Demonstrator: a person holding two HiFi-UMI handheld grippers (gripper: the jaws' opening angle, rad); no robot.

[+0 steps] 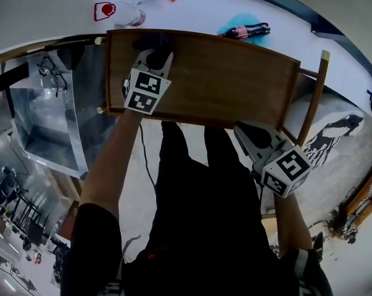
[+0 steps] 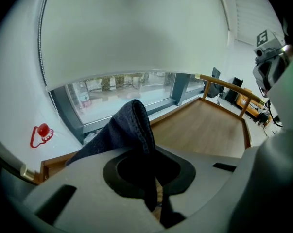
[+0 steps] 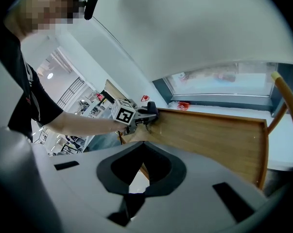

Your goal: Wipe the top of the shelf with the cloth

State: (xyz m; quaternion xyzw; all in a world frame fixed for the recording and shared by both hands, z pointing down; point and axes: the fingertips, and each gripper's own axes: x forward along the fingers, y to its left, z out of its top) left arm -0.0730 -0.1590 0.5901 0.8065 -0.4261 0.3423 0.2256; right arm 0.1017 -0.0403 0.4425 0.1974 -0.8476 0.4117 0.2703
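Observation:
The brown wooden shelf top [image 1: 229, 79] fills the middle of the head view. My left gripper [image 1: 155, 53] rests on its far left part, shut on a dark cloth [image 1: 150, 41] that bunches ahead of the jaws. In the left gripper view the dark cloth [image 2: 134, 125] rises in a fold from between the jaws, with the shelf top [image 2: 204, 125] stretching off to the right. My right gripper [image 1: 242, 130] hovers at the shelf's near right edge, shut with nothing in it. From the right gripper view, the left gripper [image 3: 147, 114] and the cloth [image 3: 153, 110] sit at the far corner of the shelf top [image 3: 209, 135].
A cola bottle [image 1: 247, 30] lies beyond the shelf on a blue patch. A red and white item [image 1: 105, 10] lies at the far left. A clear plastic bin [image 1: 44, 116] stands left of the shelf. A wooden post [image 1: 317, 88] rises at its right end.

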